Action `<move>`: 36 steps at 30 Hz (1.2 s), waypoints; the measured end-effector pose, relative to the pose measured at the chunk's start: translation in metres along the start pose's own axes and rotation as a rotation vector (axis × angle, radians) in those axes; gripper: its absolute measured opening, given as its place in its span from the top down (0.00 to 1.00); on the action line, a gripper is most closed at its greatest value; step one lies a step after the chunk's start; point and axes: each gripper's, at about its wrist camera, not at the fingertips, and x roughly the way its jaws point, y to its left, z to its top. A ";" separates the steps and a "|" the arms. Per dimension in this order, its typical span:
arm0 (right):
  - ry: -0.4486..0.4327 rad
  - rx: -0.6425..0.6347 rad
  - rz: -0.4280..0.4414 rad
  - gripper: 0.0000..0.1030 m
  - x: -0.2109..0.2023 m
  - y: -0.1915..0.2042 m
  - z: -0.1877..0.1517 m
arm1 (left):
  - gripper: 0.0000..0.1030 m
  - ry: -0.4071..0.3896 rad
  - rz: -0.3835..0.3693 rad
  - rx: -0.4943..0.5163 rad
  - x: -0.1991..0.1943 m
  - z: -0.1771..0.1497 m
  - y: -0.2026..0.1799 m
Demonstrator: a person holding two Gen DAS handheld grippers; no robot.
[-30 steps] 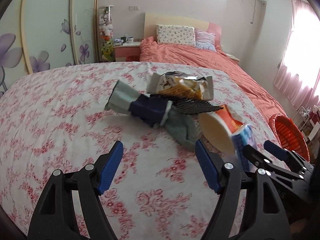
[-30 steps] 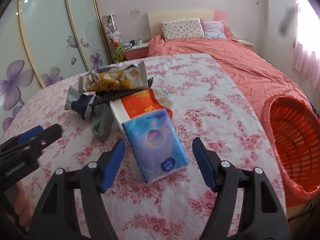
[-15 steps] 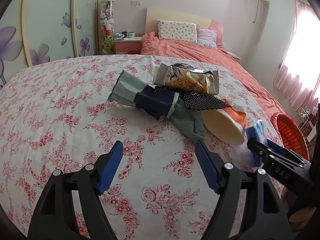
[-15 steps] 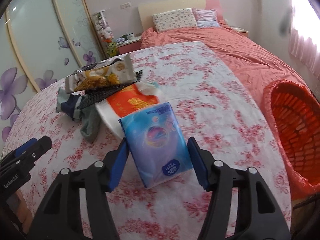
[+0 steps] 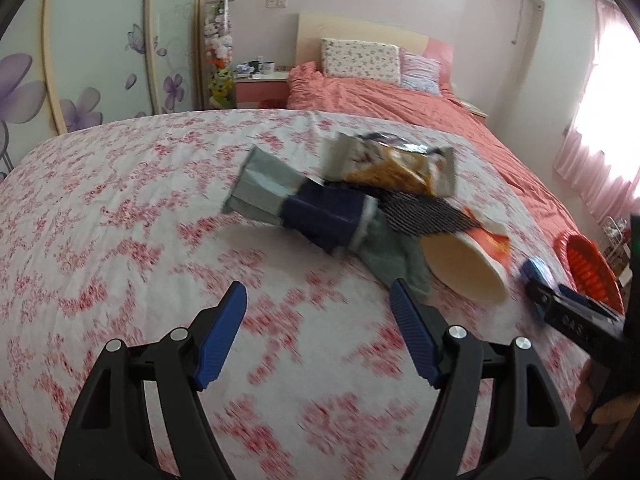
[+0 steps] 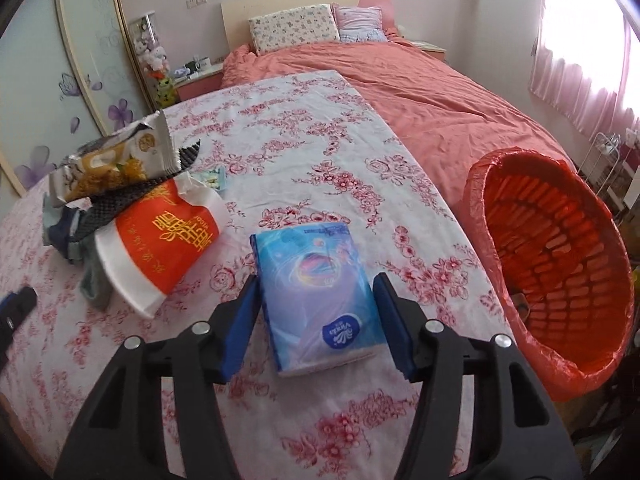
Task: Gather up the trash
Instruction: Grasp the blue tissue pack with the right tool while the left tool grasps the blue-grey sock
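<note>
The blue tissue pack (image 6: 320,300) is being straddled by the right gripper (image 6: 316,320), whose part-open jaws have just been closing but are judged not yet clamped, so final closure and transfer to the orange bin (image 6: 560,264) are called for, while the left gripper (image 5: 318,336) is held wide open and empty.

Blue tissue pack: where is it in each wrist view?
Left wrist: tissue pack is a blue sliver at the right edge, just right of the paper cup, ahead of the right gripper.
Right wrist: tissue pack lies lower centre, between the right gripper's closing jaws.
Shared landmark: orange basket, right of the pack in both.
</note>
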 end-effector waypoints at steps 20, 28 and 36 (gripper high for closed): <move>0.012 -0.025 -0.015 0.42 0.009 0.009 0.001 | 0.20 0.109 0.021 -0.040 0.060 0.036 -0.007; 0.012 -0.027 -0.015 0.41 0.009 0.009 0.001 | 0.21 0.121 0.096 -0.083 0.055 0.029 0.042; 0.014 -0.034 -0.015 0.39 0.009 0.011 0.001 | 0.21 0.107 0.131 -0.111 0.032 0.016 0.084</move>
